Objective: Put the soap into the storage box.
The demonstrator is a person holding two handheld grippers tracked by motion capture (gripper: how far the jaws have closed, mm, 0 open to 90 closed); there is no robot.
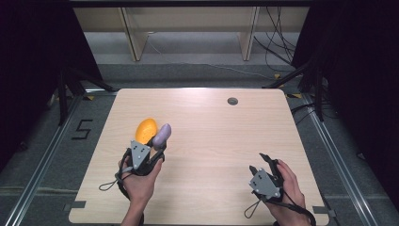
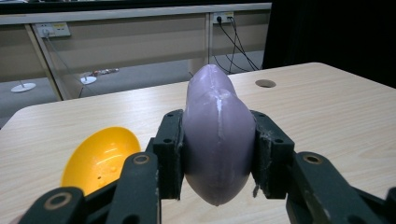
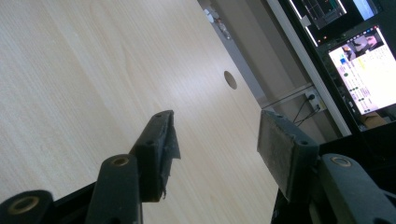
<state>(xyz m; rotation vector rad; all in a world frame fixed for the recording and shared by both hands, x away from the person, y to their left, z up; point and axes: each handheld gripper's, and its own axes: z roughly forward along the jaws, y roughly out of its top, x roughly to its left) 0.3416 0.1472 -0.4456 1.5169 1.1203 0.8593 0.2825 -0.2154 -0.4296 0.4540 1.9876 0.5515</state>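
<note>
A purple egg-shaped piece (image 2: 218, 140) sits clamped between the pads of my left gripper (image 2: 217, 154), held a little above the table; from above the purple piece (image 1: 162, 134) shows just past the left gripper (image 1: 153, 148). Beside it on the wood lies a yellow bowl-like half shell (image 1: 146, 130), and the yellow shell (image 2: 100, 158) is at the lower left in the left gripper view. My right gripper (image 1: 261, 165) rests near the table's front right, and in its own view the right gripper (image 3: 217, 149) stands open with nothing between the pads.
The light wooden table (image 1: 211, 141) has a round cable hole (image 1: 232, 100) near its far edge; the cable hole (image 3: 230, 80) also appears ahead of the right gripper. Cables and shelf legs lie on the floor beyond the table. A lit monitor (image 3: 369, 77) glows off to the right.
</note>
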